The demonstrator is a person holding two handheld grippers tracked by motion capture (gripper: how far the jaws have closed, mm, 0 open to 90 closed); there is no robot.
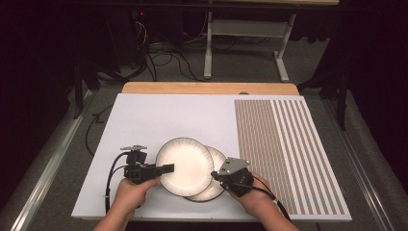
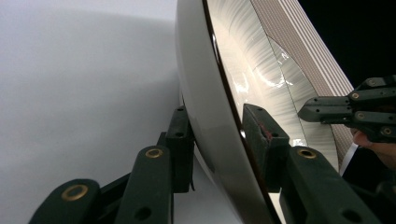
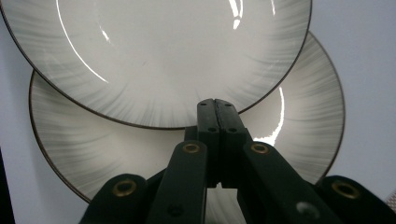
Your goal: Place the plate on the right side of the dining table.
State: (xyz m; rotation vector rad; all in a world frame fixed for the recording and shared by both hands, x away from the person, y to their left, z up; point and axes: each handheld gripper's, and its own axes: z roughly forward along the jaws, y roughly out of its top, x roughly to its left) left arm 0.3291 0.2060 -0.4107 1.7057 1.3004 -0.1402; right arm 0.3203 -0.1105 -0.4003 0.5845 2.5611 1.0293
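Two cream plates with dark rims overlap on the white board (image 1: 159, 115). The upper plate (image 1: 185, 163) covers most of the lower plate (image 1: 217, 158). My left gripper (image 1: 167, 168) is shut on the upper plate's left rim; in the left gripper view one finger sits under the plate (image 2: 205, 93) and the other on top, around my gripper's middle (image 2: 219, 140). My right gripper (image 1: 217, 176) is shut with nothing between its jaws. Its tips (image 3: 215, 109) lie over the lower plate (image 3: 289, 126), right at the edge of the upper plate (image 3: 163, 56).
A panel of fine brown stripes (image 1: 284, 144) covers the right part of the board. The wooden table edge (image 1: 207, 87) shows behind it. Cables and a desk frame (image 1: 245, 43) stand on the floor beyond. The right gripper (image 2: 327, 109) shows at the right of the left gripper view.
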